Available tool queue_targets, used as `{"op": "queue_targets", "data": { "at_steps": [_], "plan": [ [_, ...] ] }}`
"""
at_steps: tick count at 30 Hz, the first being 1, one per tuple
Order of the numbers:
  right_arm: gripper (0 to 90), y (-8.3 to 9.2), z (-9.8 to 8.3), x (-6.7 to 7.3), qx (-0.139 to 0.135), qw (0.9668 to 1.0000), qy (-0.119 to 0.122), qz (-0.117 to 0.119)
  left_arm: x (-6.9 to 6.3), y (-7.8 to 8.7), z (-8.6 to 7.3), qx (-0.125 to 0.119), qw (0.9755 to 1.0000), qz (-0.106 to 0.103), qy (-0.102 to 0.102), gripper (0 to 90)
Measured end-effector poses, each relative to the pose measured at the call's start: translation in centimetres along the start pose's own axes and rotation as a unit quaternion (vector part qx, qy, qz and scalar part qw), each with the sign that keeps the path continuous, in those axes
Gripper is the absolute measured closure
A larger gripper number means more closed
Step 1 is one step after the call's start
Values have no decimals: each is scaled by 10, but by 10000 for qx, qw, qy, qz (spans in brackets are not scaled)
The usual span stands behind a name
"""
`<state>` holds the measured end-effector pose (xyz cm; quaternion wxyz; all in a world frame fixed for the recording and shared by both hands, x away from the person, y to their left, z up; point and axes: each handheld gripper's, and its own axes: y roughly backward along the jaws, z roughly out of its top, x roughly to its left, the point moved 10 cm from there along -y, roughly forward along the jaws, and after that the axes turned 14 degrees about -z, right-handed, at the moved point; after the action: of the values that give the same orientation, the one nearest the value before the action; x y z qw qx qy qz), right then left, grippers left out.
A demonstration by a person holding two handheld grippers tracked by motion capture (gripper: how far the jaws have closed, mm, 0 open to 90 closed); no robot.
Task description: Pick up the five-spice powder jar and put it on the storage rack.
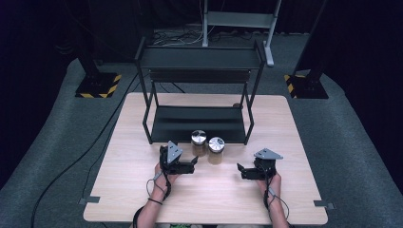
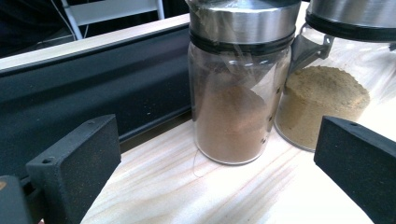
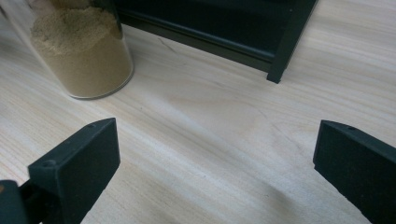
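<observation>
High view: two glass jars with steel lids, side by side and touching on the wooden table [image 1: 142, 199], just in front of the black shelf rack [image 1: 199, 124] — presumably staged for loading onto it. Left gripper [image 1: 194, 164], jaws wide apart and empty, low and aimed at the brown-powder jar [image 2: 236, 93], within easy reach. Right gripper [image 1: 240, 170] likewise open and empty, turned toward the tan-powder jar [image 3: 84, 51] — ready as second hand.

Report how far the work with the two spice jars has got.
Nothing looks done: both jars stand on the table in front of the black rack. In hand: the open left gripper faces the brown-powder jar. Left: gripping either jar; the open right gripper holds nothing beside the tan-powder jar.
</observation>
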<state>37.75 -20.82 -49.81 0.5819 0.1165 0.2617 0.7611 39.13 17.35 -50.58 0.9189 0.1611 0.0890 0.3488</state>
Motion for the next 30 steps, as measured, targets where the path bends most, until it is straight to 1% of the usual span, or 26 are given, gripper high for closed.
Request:
{"op": "queue_targets", "data": {
  "at_steps": [1, 4, 7, 8, 10, 13, 15, 19, 22, 27, 30],
  "plan": [
    [0, 0, 0, 0, -18, 10000, 0, -12, -1, 0, 0, 22, 10000, 16, -29, 2],
    [0, 1, 0, 0, -37, 10000, 10, -47, -1, -1, 0, 19, 10000, 23, -19, 2],
    [0, 1, 0, 0, -34, 10000, 2, -62, 0, -1, 1, -76, 9999, 1, 145, 2],
    [0, 2, 0, 0, -59, 10000, -6, -61, -2, -2, 2, -77, 9999, 41, 133, 2],
    [0, 2, 0, 0, -78, 10000, -12, -58, -4, -5, 5, -6, 10000, 47, 81, 2],
    [0, 2, 0, 1, -81, 10000, 15, -49, -4, -7, 10, 18, 10000, 45, 58, 2],
    [0, 2, 0, 1, -67, 10000, 19, -52, -4, -10, 14, 21, 10000, 3, 69, 2],
    [0, 3, 0, 1, -77, 10000, 11, -43, -1, -16, 21, 92, 9999, -114, -7, 2],
    [0, 3, 0, 1, -82, 10000, 13, -50, 4, -21, 23, 132, 9996, -230, 5, 2],
    [0, 3, 0, 1, -83, 10000, 17, -53, 10, -26, 24, 174, 9993, -315, -36, 2],
    [0, 3, 0, 1, -81, 9999, 31, -53, 12, -29, 24, 156, 9991, -395, -24, 2]
  ]
}}
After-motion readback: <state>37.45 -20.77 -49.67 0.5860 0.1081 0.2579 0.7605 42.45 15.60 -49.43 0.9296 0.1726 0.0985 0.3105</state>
